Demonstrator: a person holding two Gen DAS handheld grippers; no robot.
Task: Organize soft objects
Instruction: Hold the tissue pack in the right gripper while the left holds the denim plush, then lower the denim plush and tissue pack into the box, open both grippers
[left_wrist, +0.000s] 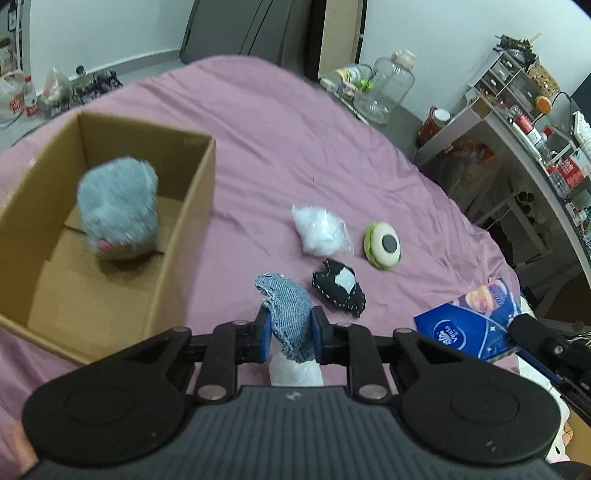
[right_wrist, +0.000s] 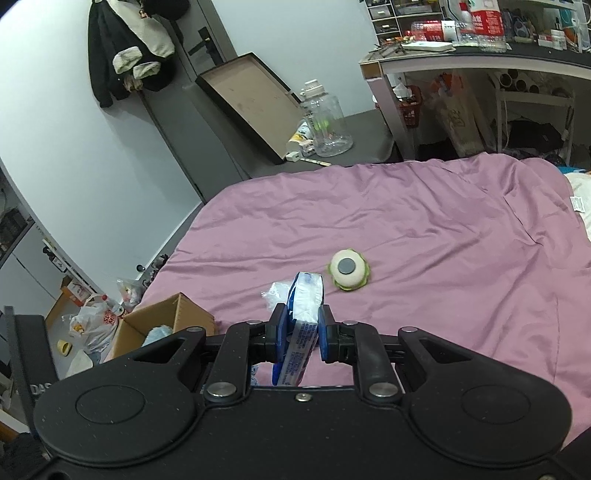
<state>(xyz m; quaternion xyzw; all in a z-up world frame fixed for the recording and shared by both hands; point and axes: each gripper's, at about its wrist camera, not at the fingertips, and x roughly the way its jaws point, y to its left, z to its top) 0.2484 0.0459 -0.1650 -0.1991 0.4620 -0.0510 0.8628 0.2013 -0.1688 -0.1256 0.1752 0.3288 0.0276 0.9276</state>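
Denim pouch (left_wrist: 286, 314) sits clamped in left gripper (left_wrist: 288, 328), right of box (left_wrist: 192, 206); right gripper (right_wrist: 301, 328) pinches tissue pack (right_wrist: 301, 317).

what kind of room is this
Most likely a lived-in bedroom: a bed under a pink sheet, a jacket hanging by the door, and a cluttered desk beside the bed.

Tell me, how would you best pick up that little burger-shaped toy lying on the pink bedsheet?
Probably from above. The burger toy lies flat on the pink sheet, round face up, apart from the white stuffing bag and the black pouch. Bring a hand-held gripper down over it and pinch across its round sides, where the soft green rim gives.
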